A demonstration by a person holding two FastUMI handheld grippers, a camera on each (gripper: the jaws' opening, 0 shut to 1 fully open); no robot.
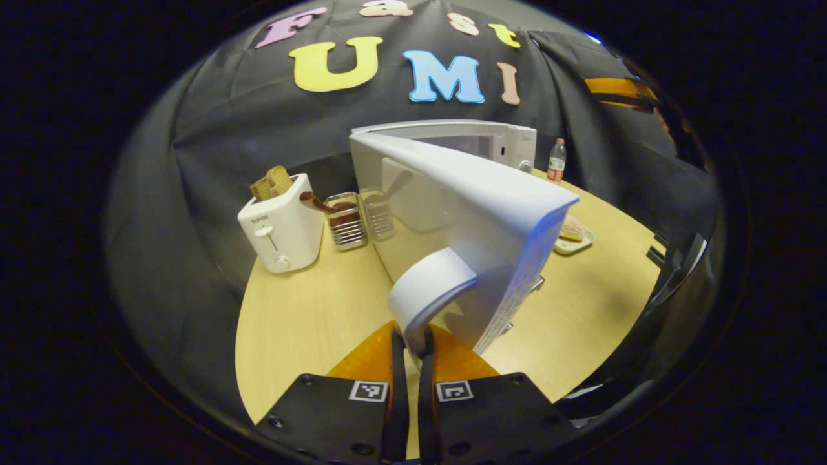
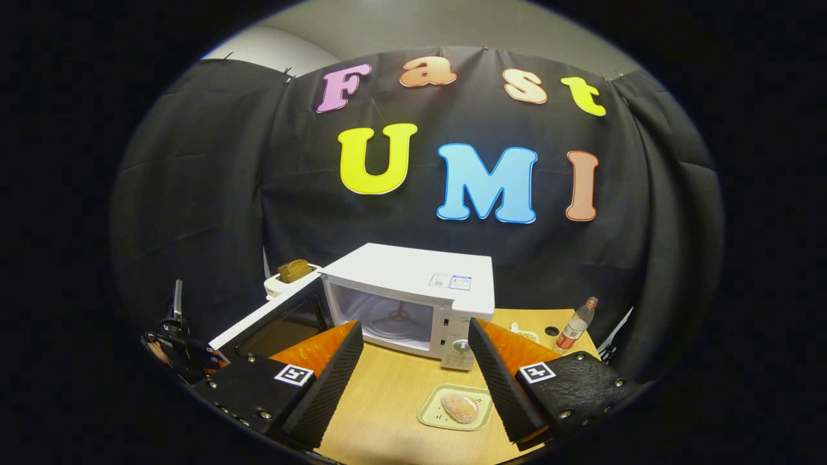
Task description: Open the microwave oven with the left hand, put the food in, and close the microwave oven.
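The white microwave (image 2: 413, 290) stands at the back of the wooden table, its door (image 2: 271, 323) swung wide open to the left and the cavity with its glass turntable (image 2: 391, 320) exposed. In the left gripper view the door (image 1: 478, 213) looms close, and my left gripper (image 1: 413, 336) is shut on the lower end of its curved white handle (image 1: 429, 290). The food, a pinkish bun (image 2: 460, 408), lies on a small pale tray (image 2: 429, 413) in front of the microwave. My right gripper (image 2: 413, 325) hangs open above the tray, holding nothing.
A white toaster (image 1: 281, 223) with bread in it stands left of the microwave, beside metal racks (image 1: 349, 223). A plastic bottle (image 2: 575, 326) stands at the right rear. The tray with the bun (image 1: 572, 232) lies right of the door. The table's edge curves near.
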